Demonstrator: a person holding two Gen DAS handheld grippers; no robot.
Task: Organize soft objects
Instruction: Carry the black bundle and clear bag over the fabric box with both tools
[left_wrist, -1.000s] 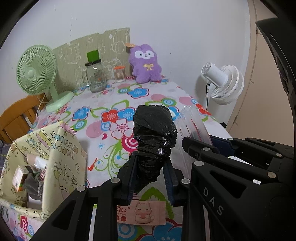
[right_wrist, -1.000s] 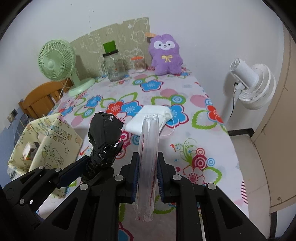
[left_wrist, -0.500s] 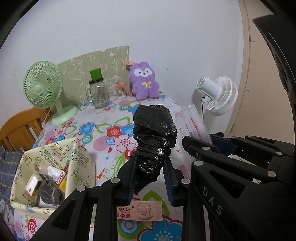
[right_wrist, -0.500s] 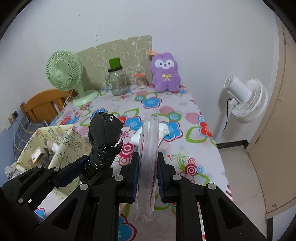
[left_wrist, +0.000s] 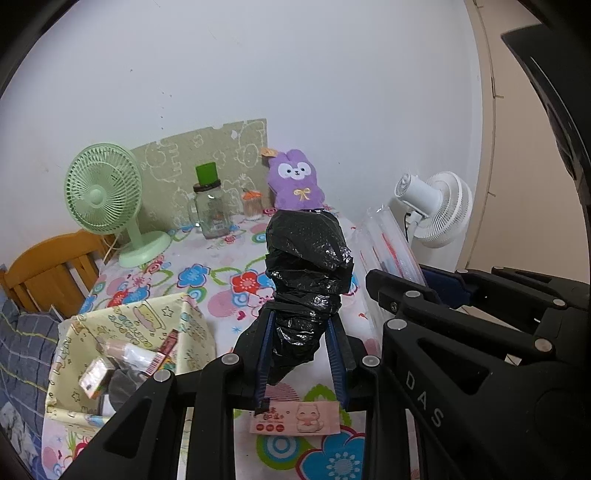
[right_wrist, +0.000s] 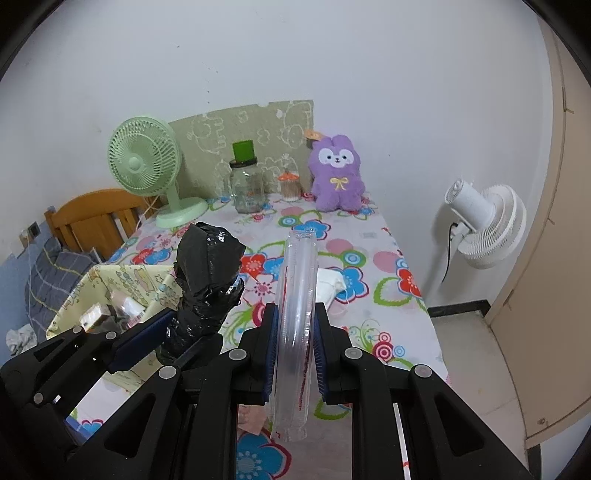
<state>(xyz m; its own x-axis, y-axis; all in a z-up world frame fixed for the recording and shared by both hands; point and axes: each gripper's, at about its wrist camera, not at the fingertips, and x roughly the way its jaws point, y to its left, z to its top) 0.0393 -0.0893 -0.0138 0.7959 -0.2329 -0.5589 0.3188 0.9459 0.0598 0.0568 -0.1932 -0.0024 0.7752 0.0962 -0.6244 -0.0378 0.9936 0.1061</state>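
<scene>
My left gripper (left_wrist: 300, 325) is shut on a black plastic bag roll (left_wrist: 306, 273), held upright above the flowered table (left_wrist: 207, 280); it also shows in the right wrist view (right_wrist: 207, 280). My right gripper (right_wrist: 294, 317) is shut on a clear plastic pouch (right_wrist: 297, 295) with red marks, standing on edge; it also shows in the left wrist view (left_wrist: 388, 243). A yellow patterned fabric bin (left_wrist: 110, 354) with several small items stands at the left. A white cloth (right_wrist: 330, 288) lies on the table beyond the pouch.
A purple plush (right_wrist: 337, 173), a glass jar with a green lid (right_wrist: 246, 184), a small jar (right_wrist: 290, 186) and a green fan (right_wrist: 147, 166) stand at the table's back. A white fan (right_wrist: 484, 225) stands on the floor at the right. A pink cat card (left_wrist: 295, 422) lies under the left gripper. A wooden chair (left_wrist: 48, 273) stands at the left.
Both grippers have risen and pulled back from the table with their loads; the table and bin look farther and lower now.
</scene>
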